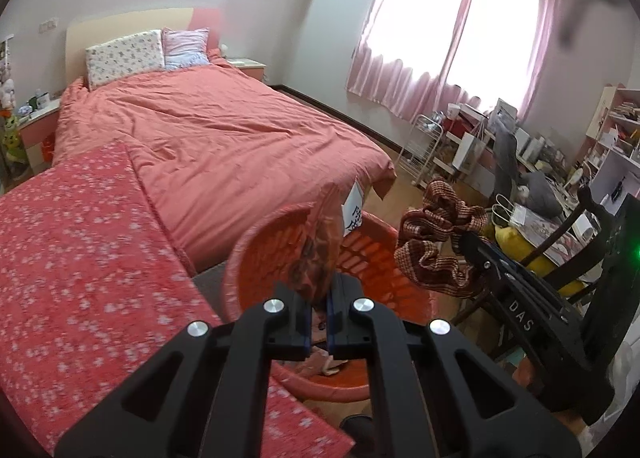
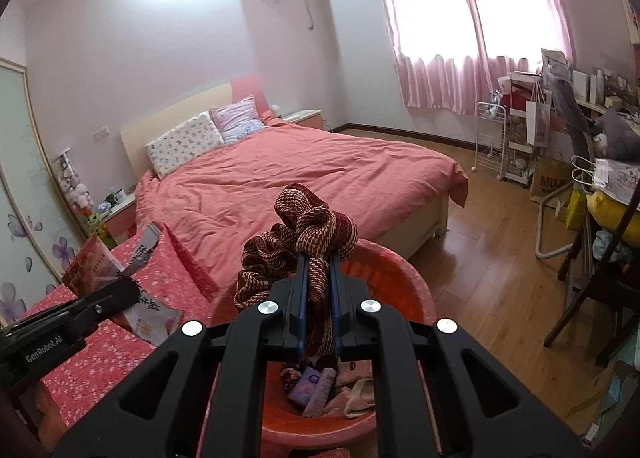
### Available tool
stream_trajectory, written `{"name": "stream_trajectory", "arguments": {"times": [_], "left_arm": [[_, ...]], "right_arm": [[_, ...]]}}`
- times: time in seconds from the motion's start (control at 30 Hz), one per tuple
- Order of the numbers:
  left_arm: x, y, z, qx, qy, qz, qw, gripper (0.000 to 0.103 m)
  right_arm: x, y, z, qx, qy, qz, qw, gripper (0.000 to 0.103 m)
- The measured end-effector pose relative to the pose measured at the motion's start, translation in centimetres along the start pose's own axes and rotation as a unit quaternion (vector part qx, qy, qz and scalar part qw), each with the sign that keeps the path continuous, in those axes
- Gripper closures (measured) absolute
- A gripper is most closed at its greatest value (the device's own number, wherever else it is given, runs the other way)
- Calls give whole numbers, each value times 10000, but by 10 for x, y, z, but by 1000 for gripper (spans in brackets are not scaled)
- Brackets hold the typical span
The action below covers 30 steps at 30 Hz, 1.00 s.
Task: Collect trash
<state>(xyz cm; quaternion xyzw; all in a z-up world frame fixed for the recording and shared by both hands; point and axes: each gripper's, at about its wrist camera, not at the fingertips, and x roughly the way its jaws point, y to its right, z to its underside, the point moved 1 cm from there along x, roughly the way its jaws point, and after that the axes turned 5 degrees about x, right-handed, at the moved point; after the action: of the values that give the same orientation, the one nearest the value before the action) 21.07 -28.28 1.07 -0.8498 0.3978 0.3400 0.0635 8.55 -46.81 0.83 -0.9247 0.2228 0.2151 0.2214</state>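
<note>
The bed (image 2: 320,173) wears a plain coral-red cover; the quilt (image 1: 80,258) beside it is red, speckled with small white flowers. The basket (image 2: 384,270) is orange-red. The scrunchie (image 2: 300,242) is woven maroon and cream. The wrapper (image 1: 320,254) is orange-brown. The curtains (image 2: 460,81) are pink, the floor (image 2: 500,278) brown wood.

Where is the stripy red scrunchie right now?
The scrunchie is pinched in the right gripper, hanging just above the orange basket beside the foot of the bed. In the left wrist view it shows right of the basket.
</note>
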Motion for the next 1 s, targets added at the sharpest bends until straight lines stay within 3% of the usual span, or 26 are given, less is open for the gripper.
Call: {"name": "stream_trajectory", "arguments": {"times": [0.27,0.4,0.63,0.73,0.83,1.0], "left_arm": [[42,11,5,26,-373,58,9993,94],[54,8,9,-44,-512,19,9987,72],[60,-2,15,-103,-624,-134,9979,63],[55,-7,18,-125,-620,-216,9978,59],[42,-12,21,-100,-569,-321,9978,57],[-2,-17,29,-36,-271,-557,9981,43]], "right_arm": [[18,21,4,227,-362,-85,9991,92],[30,29,7,424,-673,-232,9966,86],[29,28,13,457,-805,-308,9952,73],[23,29,11,472,-765,-299,9955,72],[11,24,8,354,-562,-223,9975,55],[-23,11,9,-2,-137,-242,9996,37]]}}
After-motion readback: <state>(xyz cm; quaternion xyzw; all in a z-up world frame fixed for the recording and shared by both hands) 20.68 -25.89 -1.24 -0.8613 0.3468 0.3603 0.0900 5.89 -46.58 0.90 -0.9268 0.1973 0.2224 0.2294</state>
